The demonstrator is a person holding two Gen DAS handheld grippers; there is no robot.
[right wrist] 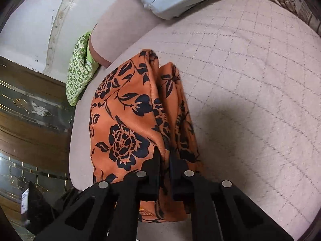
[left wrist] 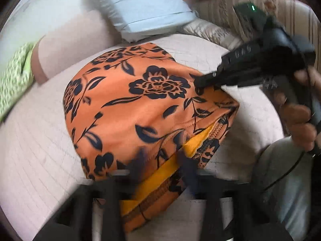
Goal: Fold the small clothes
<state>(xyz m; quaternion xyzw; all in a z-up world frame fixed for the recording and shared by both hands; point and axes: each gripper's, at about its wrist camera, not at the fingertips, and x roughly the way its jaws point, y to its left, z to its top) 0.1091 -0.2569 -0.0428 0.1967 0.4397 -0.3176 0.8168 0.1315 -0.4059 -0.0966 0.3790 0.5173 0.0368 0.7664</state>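
An orange garment with black flowers [left wrist: 128, 108] lies partly lifted over a quilted pink bed. Its yellow lining and zipper [left wrist: 180, 156] show at the near edge. My left gripper [left wrist: 162, 160] is shut on that near edge, blurred. My right gripper [left wrist: 202, 82] comes in from the right, held by a hand, and pinches the garment's far right corner. In the right wrist view the garment [right wrist: 128, 124] hangs bunched from my right gripper [right wrist: 165, 160], whose fingers are shut on a fold of it.
The quilted pink bed cover [right wrist: 250, 84] spreads to the right. A light blue folded pillow [left wrist: 144, 10] lies at the head. A green patterned cloth [right wrist: 80, 68] hangs off the left bed edge. Dark wood and glass furniture [right wrist: 30, 110] stands left of the bed.
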